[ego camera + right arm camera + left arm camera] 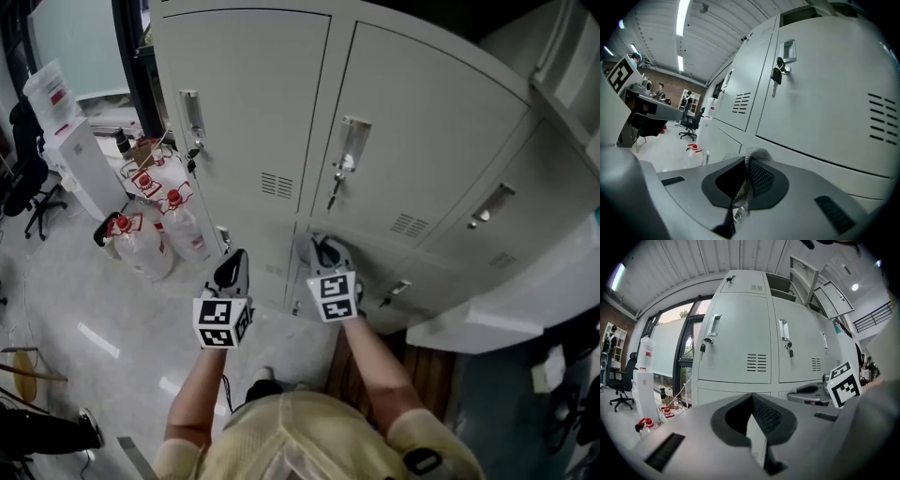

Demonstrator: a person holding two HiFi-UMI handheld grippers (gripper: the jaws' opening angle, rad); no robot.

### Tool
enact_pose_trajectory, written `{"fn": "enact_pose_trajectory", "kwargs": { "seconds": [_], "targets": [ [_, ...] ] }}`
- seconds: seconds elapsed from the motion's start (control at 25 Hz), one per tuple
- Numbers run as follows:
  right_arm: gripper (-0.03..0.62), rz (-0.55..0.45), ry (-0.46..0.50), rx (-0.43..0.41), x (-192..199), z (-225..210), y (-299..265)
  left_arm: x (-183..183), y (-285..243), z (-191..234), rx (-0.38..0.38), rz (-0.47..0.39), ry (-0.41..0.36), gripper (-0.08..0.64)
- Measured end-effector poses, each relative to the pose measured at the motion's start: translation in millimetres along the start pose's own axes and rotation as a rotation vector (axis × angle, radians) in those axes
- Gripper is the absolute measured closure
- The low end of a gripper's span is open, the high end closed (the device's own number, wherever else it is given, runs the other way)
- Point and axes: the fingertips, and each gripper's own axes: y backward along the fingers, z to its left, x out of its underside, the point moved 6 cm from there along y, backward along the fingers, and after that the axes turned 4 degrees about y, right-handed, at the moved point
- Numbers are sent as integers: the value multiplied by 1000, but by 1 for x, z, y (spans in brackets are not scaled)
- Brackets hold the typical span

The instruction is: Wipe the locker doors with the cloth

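Grey locker doors (246, 112) fill the head view; keys hang from the locks of the upper doors (336, 187). My right gripper (328, 253) is shut on a grey knitted cloth (309, 247), held close to a lower door below the upper right one. In the right gripper view the cloth (753, 153) bunches out past the tips of that gripper (747, 163), a little short of the door face (820, 108). My left gripper (232, 270) is beside it to the left, shut with nothing in it (751, 398), pointing at the left doors (736, 341).
Several clear water jugs with red caps (145, 239) stand on the floor left of the lockers, by a white cabinet (80, 164) and a black office chair (28, 183). A pale shelf edge (506, 314) juts out at the right.
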Motion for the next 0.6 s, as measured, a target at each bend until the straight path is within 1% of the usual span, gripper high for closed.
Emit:
{"fn": "enact_pose_trajectory", "kwargs": {
  "seconds": [0.24, 0.44, 0.6],
  "targets": [
    [588, 45, -15, 61, 15, -20, 5, 3, -23, -11, 64, 11, -9, 558],
    [588, 54, -23, 114, 23, -38, 18, 0, -38, -28, 120, 22, 8, 558],
    [588, 64, -35, 161, 33, -53, 31, 1, -50, -45, 172, 21, 3, 558]
  ]
}}
